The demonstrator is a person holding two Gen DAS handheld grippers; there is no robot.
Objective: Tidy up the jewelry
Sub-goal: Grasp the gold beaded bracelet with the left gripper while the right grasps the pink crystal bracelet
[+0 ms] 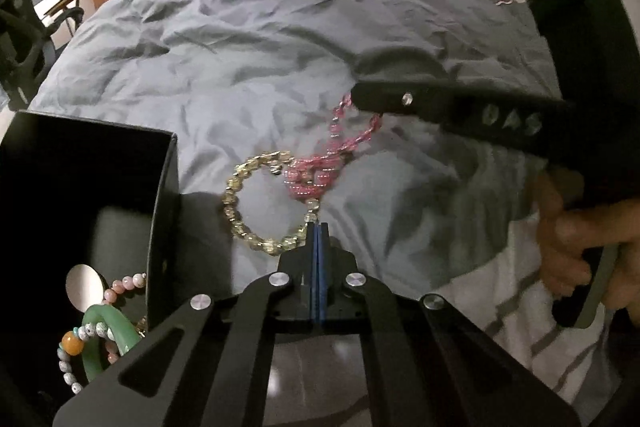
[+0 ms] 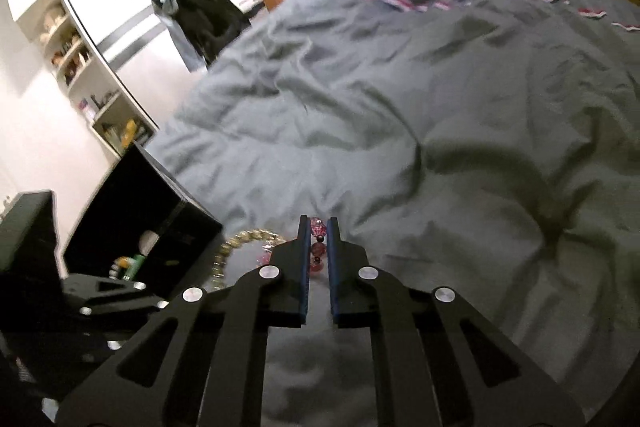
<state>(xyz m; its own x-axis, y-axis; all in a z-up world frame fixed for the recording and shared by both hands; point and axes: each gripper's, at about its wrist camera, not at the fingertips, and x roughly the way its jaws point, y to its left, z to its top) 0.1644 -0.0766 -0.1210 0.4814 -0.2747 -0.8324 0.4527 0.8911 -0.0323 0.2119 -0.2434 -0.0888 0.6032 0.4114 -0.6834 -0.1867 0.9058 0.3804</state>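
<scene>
From the left wrist camera we see the left hand-held gripper [image 1: 318, 227] with its blue pads pressed together, pinching the yellow translucent bead bracelet [image 1: 256, 203] at its nearest bead — the loop lies on the wrinkled grey duvet [image 1: 240, 67] toward ten o'clock of the fingertips. Touching that loop at twelve o'clock is the pink glass bead bracelet [image 1: 320, 171], one strand rising to the right hand-held gripper [image 1: 356, 95] at one o'clock. A person's hand [image 1: 568, 247] grips its handle at three o'clock. At nine o'clock stands an open black box [image 1: 164, 187] holding a green jade-like bangle [image 1: 108, 327] and other beaded strings.

From the right wrist camera, the right hand-held gripper [image 2: 319, 227] is closed on the pink glass bead bracelet [image 2: 318, 251], beads stacked between its blue pads. The yellow bracelet [image 2: 240, 243] lies at ten o'clock, the black box [image 2: 152, 195] beyond it.
</scene>
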